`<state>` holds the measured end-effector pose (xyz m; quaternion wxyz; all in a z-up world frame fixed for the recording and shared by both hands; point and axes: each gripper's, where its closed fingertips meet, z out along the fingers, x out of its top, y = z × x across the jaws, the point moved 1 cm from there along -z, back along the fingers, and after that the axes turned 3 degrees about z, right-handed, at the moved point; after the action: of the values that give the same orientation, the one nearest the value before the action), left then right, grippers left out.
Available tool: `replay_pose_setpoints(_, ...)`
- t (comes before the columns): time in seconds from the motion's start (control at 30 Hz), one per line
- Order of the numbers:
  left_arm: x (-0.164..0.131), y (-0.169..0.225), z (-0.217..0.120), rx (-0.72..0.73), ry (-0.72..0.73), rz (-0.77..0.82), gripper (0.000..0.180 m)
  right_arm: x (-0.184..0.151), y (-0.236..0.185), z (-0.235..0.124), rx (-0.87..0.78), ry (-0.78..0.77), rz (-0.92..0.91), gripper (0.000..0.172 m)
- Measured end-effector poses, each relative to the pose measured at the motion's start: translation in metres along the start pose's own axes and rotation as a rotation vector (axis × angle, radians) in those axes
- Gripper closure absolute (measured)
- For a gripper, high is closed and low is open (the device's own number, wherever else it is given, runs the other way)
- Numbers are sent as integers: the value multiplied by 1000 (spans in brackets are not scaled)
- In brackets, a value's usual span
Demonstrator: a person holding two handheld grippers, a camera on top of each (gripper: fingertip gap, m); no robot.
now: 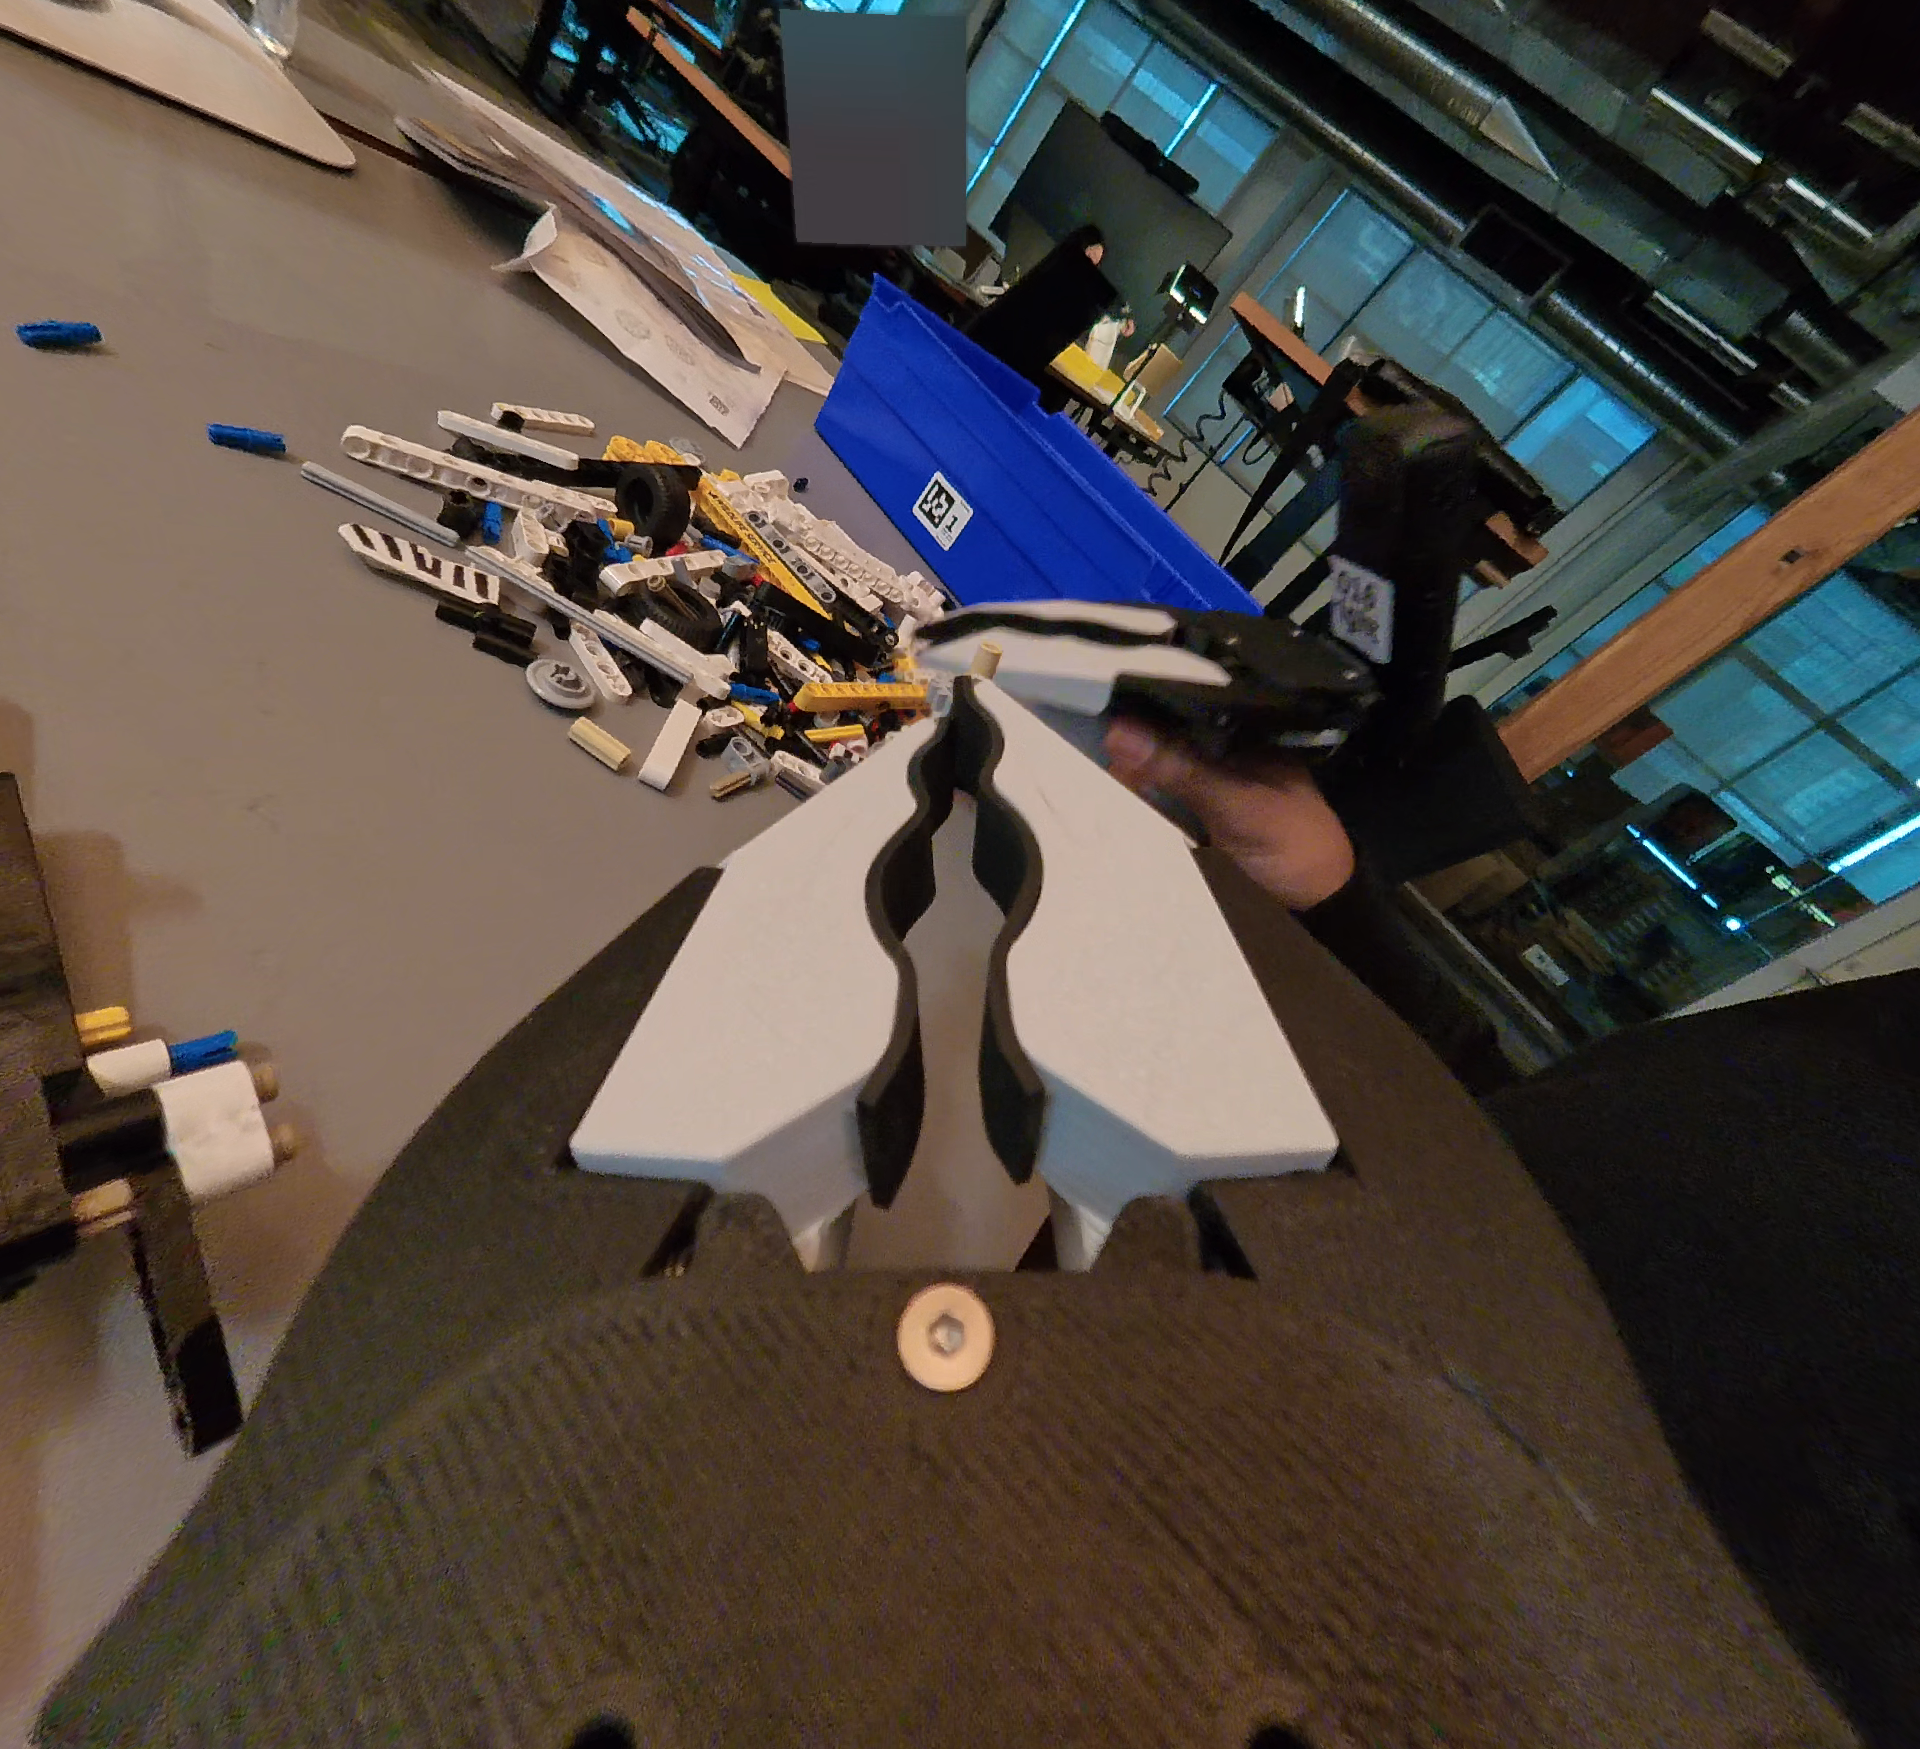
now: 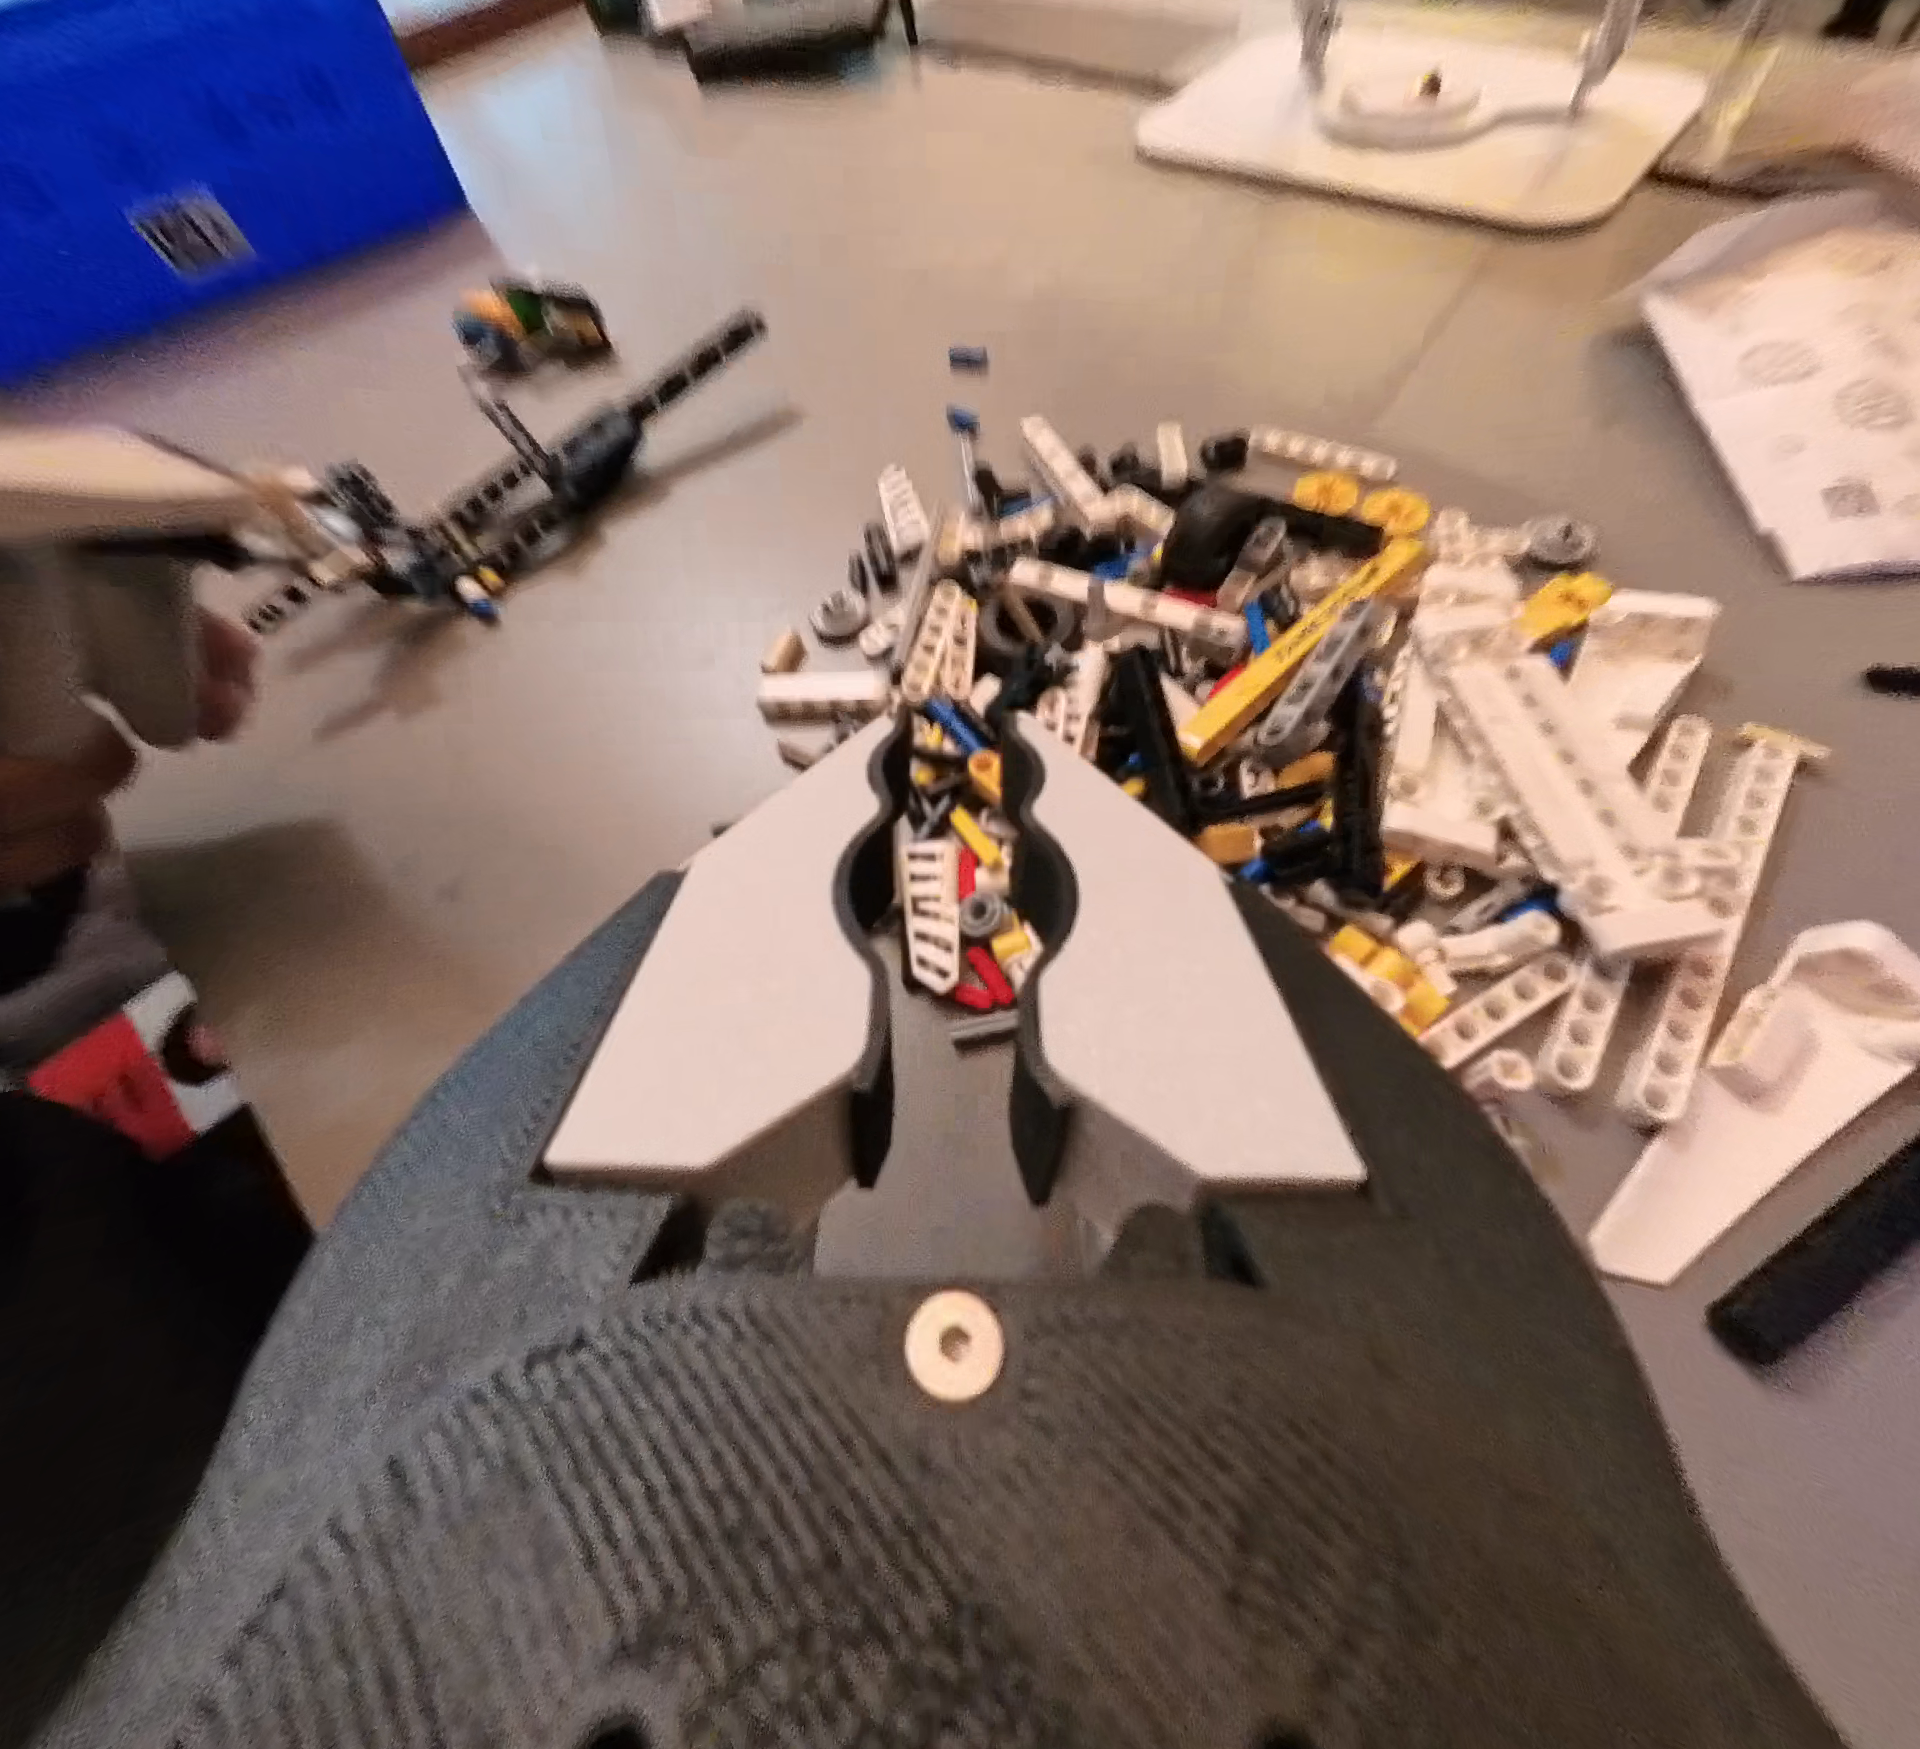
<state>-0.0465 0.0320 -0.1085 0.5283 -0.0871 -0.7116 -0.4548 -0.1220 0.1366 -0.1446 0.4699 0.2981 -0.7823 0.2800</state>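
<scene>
Grey table (image 1: 156,660), big windows behind. Left wrist view: the left gripper (image 1: 966,697) is seen pinched shut mid-frame, with a tan peg (image 1: 985,660) right at its tips; whether it's held can't be told. Right wrist view: the right gripper (image 2: 956,743) is seen narrowly parted and empty over the brick pile (image 2: 1247,660), centre right.

Nothing rly legible imo. Blue plastic bin (image 1: 1039,494) has a white square code sticker (image 1: 943,510), the yellow toy beam (image 1: 743,520) has black print, both too small/blurry to make out.
</scene>
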Motion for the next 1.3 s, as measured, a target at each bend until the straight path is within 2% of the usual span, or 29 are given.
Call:
replay_pose_setpoints(0.13,-4,1,4,-2,-18,8,180,31,-30,-23,201,177,-37,152)
replay_pose_setpoints(0.27,-7,4,7,-16,-29,4,180,39,-75,-26,359,257,-111,156)
replay_pose_setpoints(0.47,-10,10,9,-16,-45,46,180,30,-108,-11,436,231,-132,158)
replay_pose_setpoints(0.8,-10,16,8,-36,-37,60,180,28,-114,-7,468,222,-106,170)
replay_pose_setpoints(0.9,-4,23,7,-93,19,37,179,36,-117,-12,520,265,-26,170)
replay_pose_setpoints(1.07,9,43,-2,-187,134,136,177,51,-123,-23,738,313,264,171)
replay_pose_setpoints(1.13,11,47,-4,-183,147,196,138,53,-121,-23,767,315,338,171)
replay_pose_setpoints(1.2,9,52,-6,-181,144,278,137,53,-120,-23,789,309,379,171)
replay_pose_setpoints(1.3,4,46,-2,-64,104,415,133,52,-124,-23,828,285,420,170)
